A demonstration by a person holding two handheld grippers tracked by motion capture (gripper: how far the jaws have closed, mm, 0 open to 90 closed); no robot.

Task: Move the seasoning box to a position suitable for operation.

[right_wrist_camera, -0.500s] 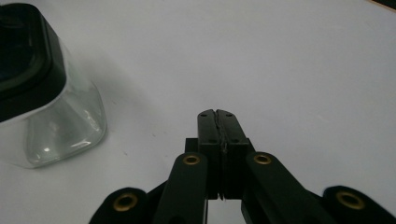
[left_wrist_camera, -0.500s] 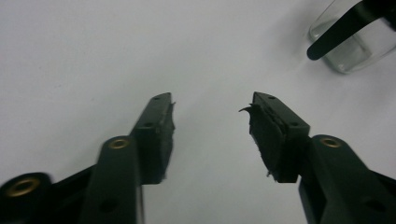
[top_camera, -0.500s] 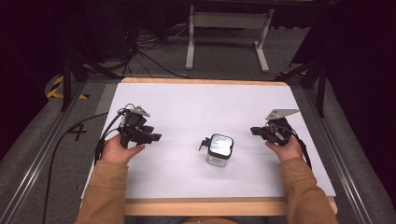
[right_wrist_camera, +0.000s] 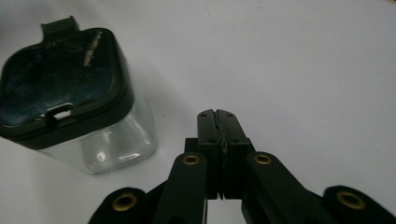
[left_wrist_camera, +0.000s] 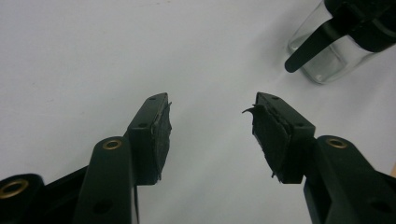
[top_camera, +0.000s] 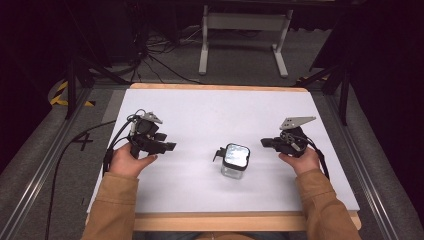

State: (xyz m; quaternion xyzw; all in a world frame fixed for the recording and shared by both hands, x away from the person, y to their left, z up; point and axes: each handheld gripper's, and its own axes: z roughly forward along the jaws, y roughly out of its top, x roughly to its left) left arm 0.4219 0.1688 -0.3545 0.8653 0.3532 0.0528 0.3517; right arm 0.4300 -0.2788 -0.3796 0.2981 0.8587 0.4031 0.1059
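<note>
I have a clear jar (top_camera: 234,162) with a black lid standing upright on the white worktop (top_camera: 210,115), a little toward the near edge and roughly midway between the left and right edges. It stands between my two grippers and touches neither.

My left gripper (top_camera: 170,146) sits toward the left edge with its jaws spread wide and nothing between them. In the left gripper view the jar (left_wrist_camera: 329,56) shows ahead and off to the upper right, so this gripper is not aimed squarely at it; a black tab on the lid (left_wrist_camera: 310,46) sticks out on the side facing this gripper.

My right gripper (top_camera: 263,142) sits toward the right edge, jaws pressed together with nothing held. In the right gripper view the jar (right_wrist_camera: 100,140) is close, ahead and to the left of the closed tips (right_wrist_camera: 216,114), and I look down on its square lid (right_wrist_camera: 56,86).

I judge the right gripper to be the nearer of the two; the gap on its side looks shorter than on the left. The jar is squarish with no strong long axis, standing tall, so a grip would come from the side across its glass walls. The right gripper would have to spread its jaws first; the left is ready but farther off.
</note>
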